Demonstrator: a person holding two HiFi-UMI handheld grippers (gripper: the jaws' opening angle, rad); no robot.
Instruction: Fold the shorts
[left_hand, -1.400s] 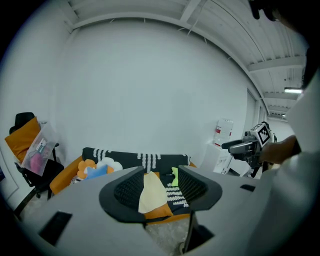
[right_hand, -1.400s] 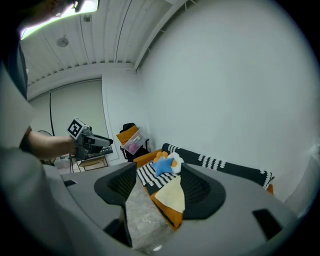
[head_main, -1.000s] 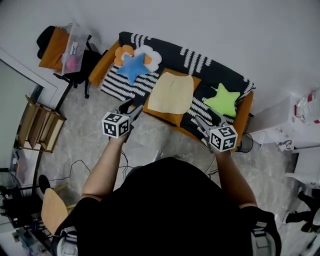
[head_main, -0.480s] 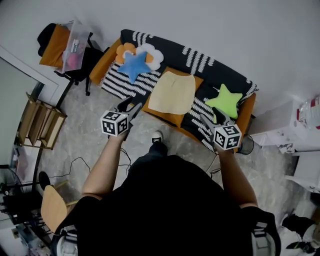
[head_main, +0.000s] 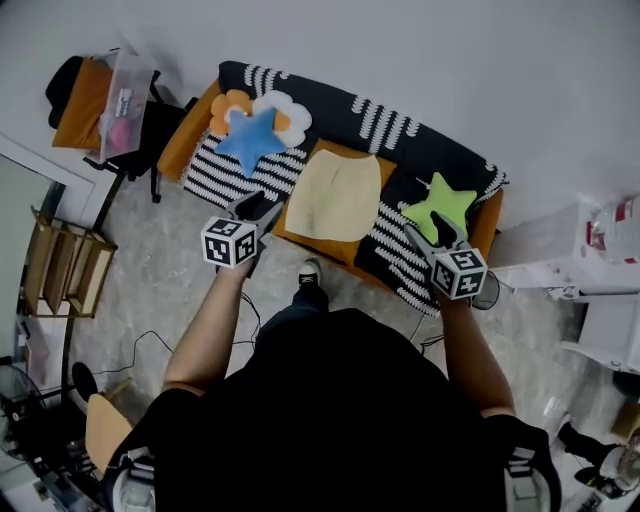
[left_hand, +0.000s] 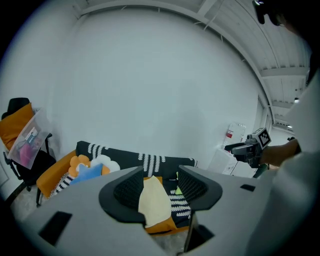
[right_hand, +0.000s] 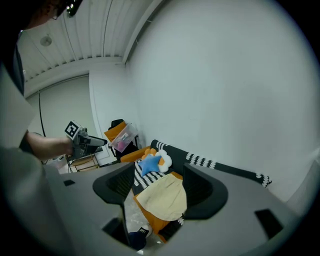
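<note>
the pale yellow shorts (head_main: 334, 195) lie spread flat on the sofa (head_main: 330, 105) seat, laid out for folding. the left gripper (head_main: 258, 206) at their 9 o'clock and the right gripper (head_main: 432, 232) at 4 o'clock hover short, jaws spread and empty, probably to take both sides.

White wall (head_main: 450, 60), grey marbled floor (head_main: 170, 290), black-and-white striped sofa (head_main: 400, 125), wooden rack (head_main: 62, 265)
</note>
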